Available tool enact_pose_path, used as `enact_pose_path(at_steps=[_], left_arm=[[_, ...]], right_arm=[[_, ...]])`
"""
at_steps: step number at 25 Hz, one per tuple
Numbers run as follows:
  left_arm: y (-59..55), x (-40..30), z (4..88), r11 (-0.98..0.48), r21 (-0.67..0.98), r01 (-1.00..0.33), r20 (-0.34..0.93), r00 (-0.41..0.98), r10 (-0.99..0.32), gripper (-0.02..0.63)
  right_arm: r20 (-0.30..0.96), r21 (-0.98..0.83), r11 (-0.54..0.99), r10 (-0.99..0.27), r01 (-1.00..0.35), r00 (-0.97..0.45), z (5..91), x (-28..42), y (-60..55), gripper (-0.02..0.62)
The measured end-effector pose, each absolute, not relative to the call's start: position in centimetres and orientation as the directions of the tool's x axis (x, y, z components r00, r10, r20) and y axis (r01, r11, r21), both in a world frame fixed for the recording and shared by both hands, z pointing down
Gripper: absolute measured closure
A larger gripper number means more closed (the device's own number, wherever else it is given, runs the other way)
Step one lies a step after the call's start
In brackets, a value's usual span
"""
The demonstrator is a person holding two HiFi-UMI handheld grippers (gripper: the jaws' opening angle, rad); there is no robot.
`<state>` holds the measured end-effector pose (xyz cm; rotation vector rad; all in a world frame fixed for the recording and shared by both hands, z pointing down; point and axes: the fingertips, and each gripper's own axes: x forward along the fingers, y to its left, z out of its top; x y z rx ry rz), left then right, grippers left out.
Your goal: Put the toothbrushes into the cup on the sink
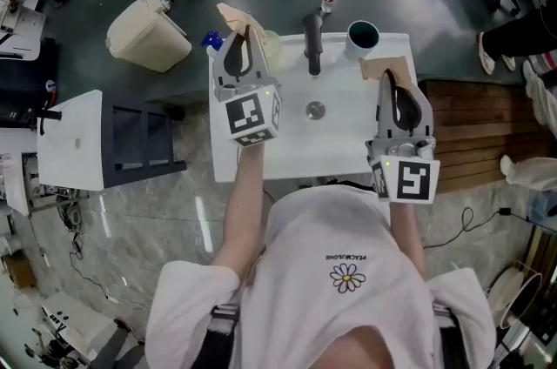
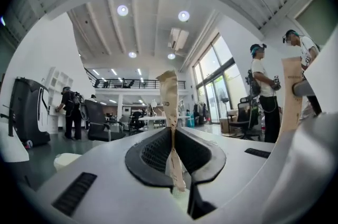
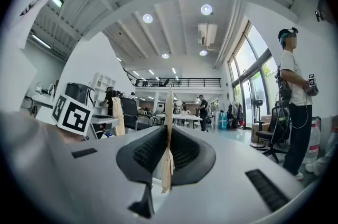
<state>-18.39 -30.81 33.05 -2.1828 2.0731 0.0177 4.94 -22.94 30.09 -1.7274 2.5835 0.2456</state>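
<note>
You had a flat tan paper-wrapped toothbrush (image 1: 233, 16) clamped in your left gripper (image 1: 247, 38). A second tan paper-wrapped toothbrush (image 1: 381, 65) was clamped in your right gripper (image 1: 388, 77). I took them for toothbrushes from the task, since only the wrapping showed. Both hung above the white rectangular sink (image 1: 348, 151).

The dark round cup with a pale rim (image 1: 363, 35) stood at the sink's back right corner, near the black faucet (image 1: 312, 45). Nothing showed inside it. By my reading neither brush was delivered and both drops were left to do, with the right one nearer the cup.

Only the head view showed the cup and sink. The gripper views gave what it could not: each pair of jaws pinched tight on its packet, seen edge-on. Both looked out across the hall rather than down at the cup.
</note>
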Motion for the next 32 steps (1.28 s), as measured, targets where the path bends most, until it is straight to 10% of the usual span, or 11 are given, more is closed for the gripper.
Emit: enact_pose_path(at_steps=[19,32], left_arm=[[-33.5,-16.9,46.7,-0.129,-0.15,-0.98,0.211,0.096,-0.973,0.569],[-32.9,-15.9,46.1,-0.133,-0.055,-0.99,0.191,0.12,-0.974,0.508]], right_arm=[[-0.045,0.133,0.314,-0.946,-0.94,-0.322,32.3,7.2,-22.0,0.575],[-0.039,0.133,0.334,-0.939,-0.933,-0.341,32.4,6.8,-21.6,0.575]])
